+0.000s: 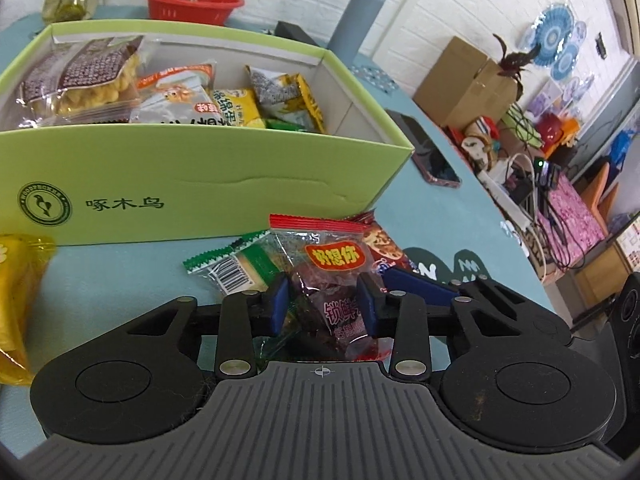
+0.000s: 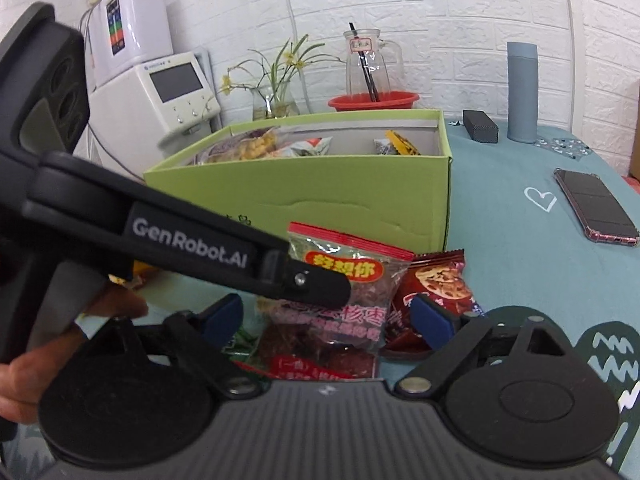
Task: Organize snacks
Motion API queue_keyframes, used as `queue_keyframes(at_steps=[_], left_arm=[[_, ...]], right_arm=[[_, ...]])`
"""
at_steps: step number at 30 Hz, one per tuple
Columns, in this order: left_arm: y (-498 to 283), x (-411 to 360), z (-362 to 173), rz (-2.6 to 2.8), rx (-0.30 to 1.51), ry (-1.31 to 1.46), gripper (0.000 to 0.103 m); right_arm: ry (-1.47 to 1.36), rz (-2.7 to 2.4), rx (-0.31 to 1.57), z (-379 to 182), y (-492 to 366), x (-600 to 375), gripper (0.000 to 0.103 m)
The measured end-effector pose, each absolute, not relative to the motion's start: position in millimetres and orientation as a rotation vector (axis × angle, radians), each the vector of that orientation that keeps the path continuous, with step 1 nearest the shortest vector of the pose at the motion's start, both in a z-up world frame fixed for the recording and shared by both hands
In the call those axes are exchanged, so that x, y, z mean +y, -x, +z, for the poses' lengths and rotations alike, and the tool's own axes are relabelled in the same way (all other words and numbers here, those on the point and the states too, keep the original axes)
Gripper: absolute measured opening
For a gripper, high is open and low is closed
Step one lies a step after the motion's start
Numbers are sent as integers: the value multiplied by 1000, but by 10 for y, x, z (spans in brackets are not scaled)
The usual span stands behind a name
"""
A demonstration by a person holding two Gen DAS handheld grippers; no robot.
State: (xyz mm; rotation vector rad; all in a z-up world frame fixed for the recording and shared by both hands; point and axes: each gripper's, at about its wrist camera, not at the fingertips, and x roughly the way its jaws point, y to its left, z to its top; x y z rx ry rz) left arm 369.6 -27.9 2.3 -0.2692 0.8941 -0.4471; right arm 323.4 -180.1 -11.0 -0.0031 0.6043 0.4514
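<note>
A green cardboard box (image 1: 200, 176) holds several snack packets and stands on the teal tablecloth; it also shows in the right wrist view (image 2: 320, 196). In front of it lies a small pile: a clear red-topped date packet (image 1: 332, 276), a green-and-white packet (image 1: 236, 264) and a red cookie packet (image 1: 384, 244). My left gripper (image 1: 324, 304) is closed on the date packet, one blue pad on each side. My right gripper (image 2: 328, 320) is open wide around the same date packet (image 2: 348, 280), with the cookie packet (image 2: 436, 284) beside its right finger. The left gripper's black arm crosses the right wrist view.
A yellow packet (image 1: 20, 304) lies at the left edge. A phone (image 2: 596, 208) lies right of the box. Behind the box stand a red basin (image 2: 374, 102), a glass jug (image 2: 370, 64), a plant vase (image 2: 276, 100), a grey flask (image 2: 522, 92) and a black case (image 2: 480, 126).
</note>
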Motion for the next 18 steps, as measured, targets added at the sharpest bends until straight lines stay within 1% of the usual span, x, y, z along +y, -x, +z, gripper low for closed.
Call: queue_keyframes(at_steps=[2, 3, 4, 9, 14, 18], left_arm=[[-3671, -251, 24, -452, 902, 280, 10], [-3642, -242, 27, -447, 906, 278, 9], [-3600, -233, 30, -447, 907, 280, 8], [-3205, -204, 85, -462, 909, 302, 6], [-2759, -256, 88, -484, 916, 296, 5], [-2462, -247, 85, -485, 903, 284, 7]], right_arm=[[-11, 478, 613, -105, -3208, -1809, 72], [-15, 482, 620, -97, -3178, -1797, 69], [-8, 487, 618, -92, -3131, -1780, 69], [-18, 478, 608, -51, -2745, -1779, 70], [-49, 462, 619, -24, -2260, -1810, 75], [-65, 465, 612, -31, -1952, -1782, 80]])
